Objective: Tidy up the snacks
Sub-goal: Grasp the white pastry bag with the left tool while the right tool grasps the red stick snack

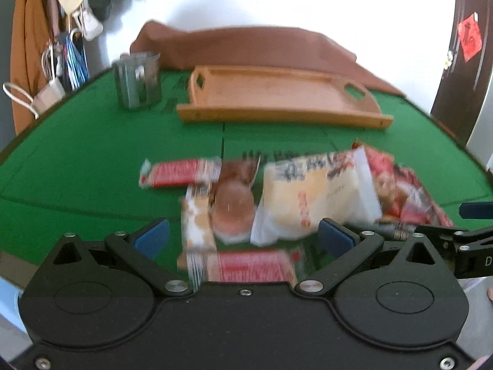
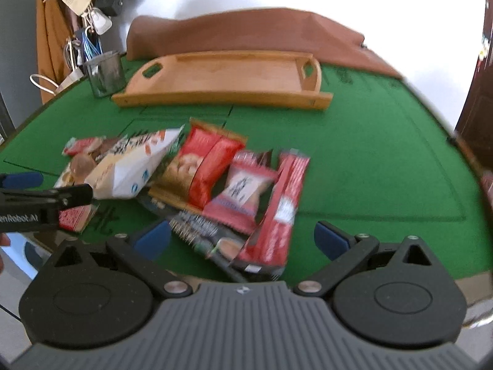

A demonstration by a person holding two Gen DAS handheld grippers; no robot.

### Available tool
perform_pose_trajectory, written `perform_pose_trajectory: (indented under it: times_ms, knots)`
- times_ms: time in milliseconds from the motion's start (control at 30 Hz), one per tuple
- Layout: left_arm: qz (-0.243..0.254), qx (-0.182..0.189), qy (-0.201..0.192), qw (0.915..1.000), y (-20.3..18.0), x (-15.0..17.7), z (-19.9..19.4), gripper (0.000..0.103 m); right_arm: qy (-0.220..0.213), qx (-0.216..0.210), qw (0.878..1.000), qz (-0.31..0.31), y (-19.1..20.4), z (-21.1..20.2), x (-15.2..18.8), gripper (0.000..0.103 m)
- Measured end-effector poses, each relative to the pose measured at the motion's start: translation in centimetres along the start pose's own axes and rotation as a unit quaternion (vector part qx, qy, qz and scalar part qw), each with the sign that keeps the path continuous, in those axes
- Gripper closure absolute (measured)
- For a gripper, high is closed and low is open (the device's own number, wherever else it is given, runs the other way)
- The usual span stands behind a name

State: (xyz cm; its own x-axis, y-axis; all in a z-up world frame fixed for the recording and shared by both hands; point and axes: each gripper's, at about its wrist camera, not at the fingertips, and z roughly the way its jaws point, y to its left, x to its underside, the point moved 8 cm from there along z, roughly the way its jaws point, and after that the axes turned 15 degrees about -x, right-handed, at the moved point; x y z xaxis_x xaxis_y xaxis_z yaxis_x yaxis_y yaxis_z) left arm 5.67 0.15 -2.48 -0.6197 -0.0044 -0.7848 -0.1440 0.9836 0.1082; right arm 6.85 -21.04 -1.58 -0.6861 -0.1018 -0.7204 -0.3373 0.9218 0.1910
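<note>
The snack pile (image 1: 277, 203) lies on the green table (image 1: 77, 160), on the near side of the wooden tray (image 1: 277, 95). The left gripper (image 1: 243, 237) is wide open over the pile, holding nothing. The right gripper (image 2: 243, 237) is wide open too. Only the right view shows the long red packet (image 2: 277, 212). A metal cup (image 2: 104, 72) stands just left of the tray.
</note>
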Motion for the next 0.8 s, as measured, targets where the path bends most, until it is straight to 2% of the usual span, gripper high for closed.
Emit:
perform_pose_trajectory:
  times_ms: [100,167,233,400,533,600,633,667,800]
  knots:
    - [-0.001,0.005,-0.013,0.9999,-0.2,-1.0,-0.2,0.003,-0.014,0.024,0.999,-0.016,-0.6,-0.4,-0.8,0.002]
    - [-0.003,0.019,-0.013,0.9997,-0.5,-1.3,-0.3,0.015,-0.017,0.034,0.999,-0.015,-1.2,-0.3,-1.2,0.008]
    - [-0.006,0.038,-0.010,0.9992,-0.9,-1.6,-0.5,0.021,-0.015,0.040,0.999,-0.009,-1.9,-0.1,-1.4,0.012]
    - [-0.008,0.091,-0.009,0.9958,-2.5,-2.1,-1.3,0.026,-0.006,0.051,0.999,0.012,-3.1,0.7,-1.5,0.034]
    - [-0.009,0.101,-0.003,0.9948,-3.6,-2.2,-0.8,0.026,-0.001,0.053,0.998,0.022,-3.7,1.1,-1.3,0.042]
    - [-0.011,0.096,0.002,0.9953,-4.0,-2.1,-0.2,0.021,0.000,0.052,0.998,0.024,-3.8,1.2,-1.2,0.043]
    - [-0.013,0.093,0.003,0.9956,-4.1,-2.1,0.2,0.012,0.000,0.051,0.998,0.025,-3.9,1.2,-1.2,0.043]
    - [-0.012,0.092,0.002,0.9957,-4.3,-2.0,0.5,0.008,0.001,0.051,0.998,0.026,-4.0,1.3,-1.1,0.043]
    - [-0.002,0.084,0.001,0.9964,-4.9,-2.0,1.3,0.004,0.002,0.054,0.998,0.027,-4.2,1.7,-1.2,0.043]
